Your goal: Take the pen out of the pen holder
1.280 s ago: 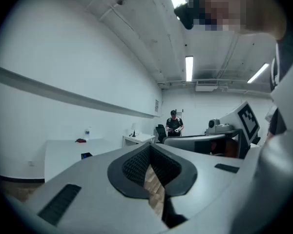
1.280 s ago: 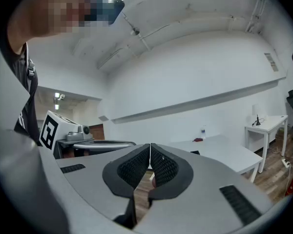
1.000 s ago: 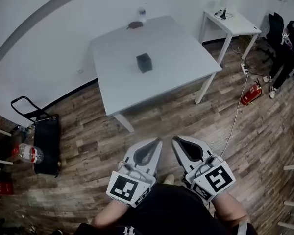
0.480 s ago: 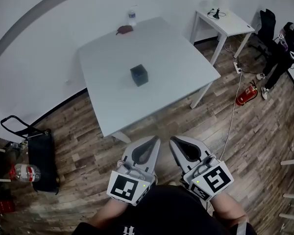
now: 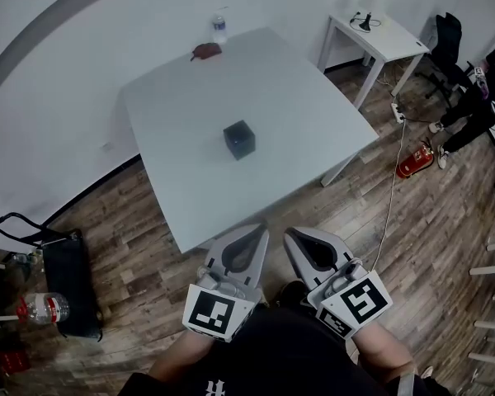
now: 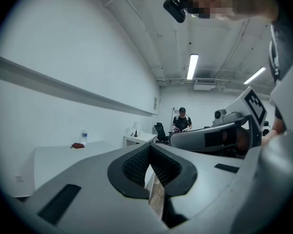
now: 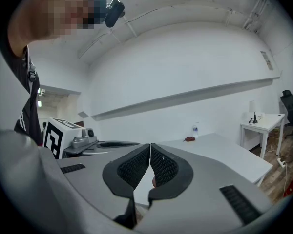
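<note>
The pen holder [image 5: 239, 139] is a small dark cube standing near the middle of the white table [image 5: 297, 97] in the head view. I cannot make out a pen in it at this distance. My left gripper [image 5: 261, 228] and right gripper [image 5: 287, 233] are held side by side over the wooden floor, just short of the table's near edge, pointing at the table. In the left gripper view the left gripper [image 6: 150, 148] is shut with nothing between its pads. The right gripper [image 7: 150, 146] is also shut and empty in its own view.
A water bottle [image 5: 219, 28] and a small red-brown object [image 5: 205, 50] lie at the table's far edge. A small white side table [image 5: 379, 35], a red fire extinguisher [image 5: 412, 162] and a person [image 5: 478, 97] are at the right. A black cart [image 5: 66, 279] stands at the left.
Both grippers have moved forward together toward the table, which now lies closer below them. Their jaws stay shut.
</note>
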`<state>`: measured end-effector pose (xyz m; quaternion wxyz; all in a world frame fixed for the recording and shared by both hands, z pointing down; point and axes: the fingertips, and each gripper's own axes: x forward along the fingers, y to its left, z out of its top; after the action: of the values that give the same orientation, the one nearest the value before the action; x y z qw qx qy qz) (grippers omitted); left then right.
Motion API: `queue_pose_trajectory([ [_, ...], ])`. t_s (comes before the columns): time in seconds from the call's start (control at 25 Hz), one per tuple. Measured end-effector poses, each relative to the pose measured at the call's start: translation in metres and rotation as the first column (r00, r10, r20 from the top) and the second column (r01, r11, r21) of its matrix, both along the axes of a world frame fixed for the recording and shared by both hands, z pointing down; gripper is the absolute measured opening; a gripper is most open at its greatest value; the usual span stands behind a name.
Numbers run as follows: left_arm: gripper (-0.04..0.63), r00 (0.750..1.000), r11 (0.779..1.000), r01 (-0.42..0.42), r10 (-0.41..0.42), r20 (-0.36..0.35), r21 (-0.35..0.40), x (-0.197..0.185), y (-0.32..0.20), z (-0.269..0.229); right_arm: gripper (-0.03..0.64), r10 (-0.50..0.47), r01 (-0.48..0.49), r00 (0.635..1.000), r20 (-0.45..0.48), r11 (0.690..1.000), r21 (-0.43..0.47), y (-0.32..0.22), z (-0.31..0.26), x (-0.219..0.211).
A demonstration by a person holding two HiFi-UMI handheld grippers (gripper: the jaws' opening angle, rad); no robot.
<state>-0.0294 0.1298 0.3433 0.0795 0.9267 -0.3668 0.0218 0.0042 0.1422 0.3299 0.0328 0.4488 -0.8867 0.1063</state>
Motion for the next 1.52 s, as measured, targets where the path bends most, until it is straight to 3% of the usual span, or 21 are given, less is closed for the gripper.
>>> queue_pose_trajectory([
  [0.32,0.005,0.998,0.998,0.057,-0.056,0.019,-0.025,0.004,-0.052,0.016,0.015,-0.045,0.046,0.999,0.021,0.998,-0.034,-0.050,0.012,0.007],
  [0.6,0.005,0.983,0.988,0.155,-0.153,0.098,-0.010,0.011,-0.118,0.040,0.015,-0.132,0.135,0.990,0.047,0.989,-0.054,-0.124,0.013,0.018],
  [1.04,0.008,0.933,0.962,0.272,-0.270,0.240,0.026,0.006,-0.204,0.115,0.015,-0.251,0.267,0.962,0.110,0.950,-0.162,-0.200,0.049,0.027],
  [1.12,0.010,0.922,0.961,0.276,-0.272,0.276,0.026,0.002,-0.220,0.133,0.015,-0.253,0.272,0.960,0.117,0.944,-0.189,-0.208,0.060,0.026],
  [1.28,0.112,0.901,0.965,0.262,-0.251,0.355,0.017,-0.005,-0.245,0.175,0.015,-0.231,0.253,0.966,0.114,0.936,-0.245,-0.225,0.079,0.024],
  [1.52,0.123,0.861,0.970,0.242,-0.218,0.459,0.006,-0.012,-0.266,0.233,0.015,-0.187,0.209,0.977,0.099,0.928,-0.310,-0.235,0.102,0.020],
])
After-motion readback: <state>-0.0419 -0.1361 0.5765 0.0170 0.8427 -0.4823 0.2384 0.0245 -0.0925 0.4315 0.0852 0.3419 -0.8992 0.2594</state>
